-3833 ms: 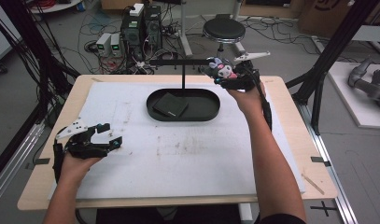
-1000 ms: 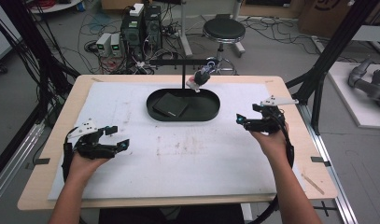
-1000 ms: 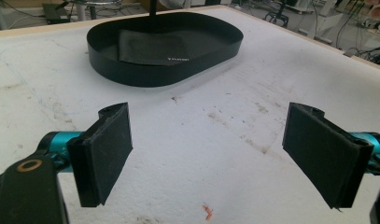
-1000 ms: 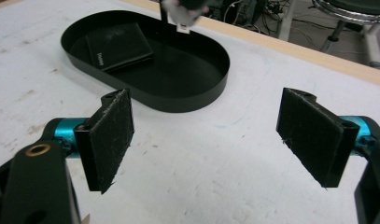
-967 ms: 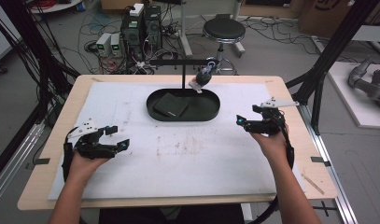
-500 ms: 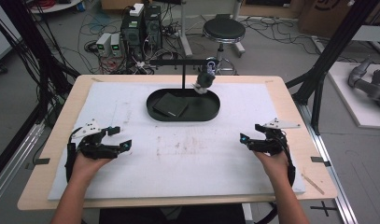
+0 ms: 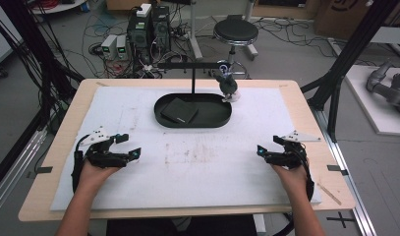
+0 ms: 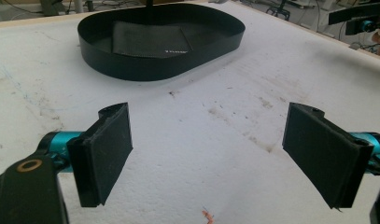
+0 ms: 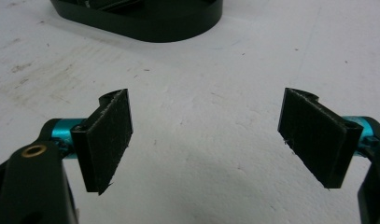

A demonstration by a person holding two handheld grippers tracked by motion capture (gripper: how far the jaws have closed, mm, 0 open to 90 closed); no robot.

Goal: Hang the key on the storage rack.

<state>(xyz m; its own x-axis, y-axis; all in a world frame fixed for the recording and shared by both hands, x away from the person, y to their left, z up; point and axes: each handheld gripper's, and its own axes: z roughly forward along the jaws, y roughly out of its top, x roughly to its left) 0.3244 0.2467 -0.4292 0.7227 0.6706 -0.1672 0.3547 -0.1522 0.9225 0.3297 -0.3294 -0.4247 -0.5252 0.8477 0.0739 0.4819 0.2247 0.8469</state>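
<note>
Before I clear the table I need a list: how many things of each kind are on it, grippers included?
Grippers: 2, the left gripper and the right gripper, both open with nothing between the jaws
Black oval tray: 1
Dark flat pad in the tray: 1
Black T-shaped stand: 1
Small dark object hanging from the stand: 1
Total: 6

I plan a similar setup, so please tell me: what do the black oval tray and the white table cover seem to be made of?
The black oval tray looks like thin plastic or coated metal, matte: its wall is smooth, even and dull. The white table cover seems to be foam board or similar: its surface is grainy and pitted, with stains and scuffs. Neither is certain from looks alone.
</note>
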